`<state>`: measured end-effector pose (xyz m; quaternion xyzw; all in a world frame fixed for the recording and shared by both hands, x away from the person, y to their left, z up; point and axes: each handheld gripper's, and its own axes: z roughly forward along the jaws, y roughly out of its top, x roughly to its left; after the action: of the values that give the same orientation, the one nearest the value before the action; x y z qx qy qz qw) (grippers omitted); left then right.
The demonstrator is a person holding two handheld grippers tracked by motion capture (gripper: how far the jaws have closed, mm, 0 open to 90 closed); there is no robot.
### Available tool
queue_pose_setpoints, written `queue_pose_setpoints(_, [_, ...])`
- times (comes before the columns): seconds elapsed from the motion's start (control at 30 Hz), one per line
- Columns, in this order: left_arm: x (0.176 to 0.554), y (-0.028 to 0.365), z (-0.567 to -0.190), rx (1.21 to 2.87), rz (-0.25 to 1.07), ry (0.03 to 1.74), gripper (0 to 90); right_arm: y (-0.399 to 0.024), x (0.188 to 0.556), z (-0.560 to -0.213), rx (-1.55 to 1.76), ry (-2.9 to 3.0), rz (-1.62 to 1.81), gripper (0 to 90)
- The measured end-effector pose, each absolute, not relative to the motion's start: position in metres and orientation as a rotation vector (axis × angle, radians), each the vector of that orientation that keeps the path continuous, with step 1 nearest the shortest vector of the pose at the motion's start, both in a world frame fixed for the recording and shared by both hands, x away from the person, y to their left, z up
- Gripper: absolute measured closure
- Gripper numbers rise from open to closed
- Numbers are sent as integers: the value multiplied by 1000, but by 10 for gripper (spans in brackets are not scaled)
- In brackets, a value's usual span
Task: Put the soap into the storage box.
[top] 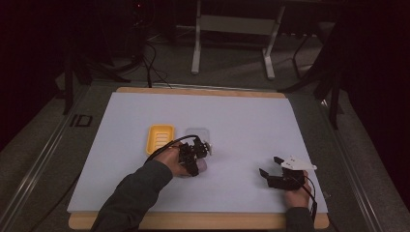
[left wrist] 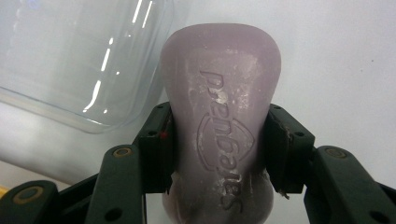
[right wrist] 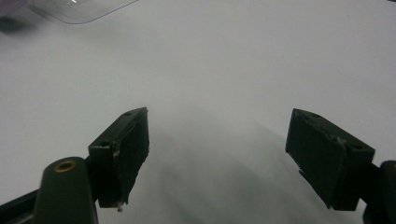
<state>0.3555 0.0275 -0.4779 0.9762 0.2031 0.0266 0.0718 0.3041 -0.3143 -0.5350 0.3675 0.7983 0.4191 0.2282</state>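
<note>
Left gripper [left wrist: 219, 154]: jaws clamped on both narrow sides of a pale lilac soap bar [left wrist: 219, 107] with embossed lettering, held over the white table mat [top: 241, 125]. Clear plastic lid [left wrist: 70, 60]: just beside the soap, near a yellow soap dish [top: 159, 138]. Right gripper [right wrist: 217, 154]: jaws spread wide, nothing between them, resting well apart at the mat's near right.

Black gripper [left wrist: 219, 154] with brass-coloured screws, dark grey sleeve [top: 130, 193].
</note>
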Motion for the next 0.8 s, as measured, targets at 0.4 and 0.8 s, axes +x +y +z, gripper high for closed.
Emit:
queue_pose_setpoints(0.4, [357, 34, -472, 2920, 96, 632, 498, -314, 304, -535, 1011, 2199, 1154, 212])
queue_pose_setpoints(0.8, [362, 45, -461, 2873, 119, 684, 498, -314, 304, -535, 1011, 2199, 1153, 212])
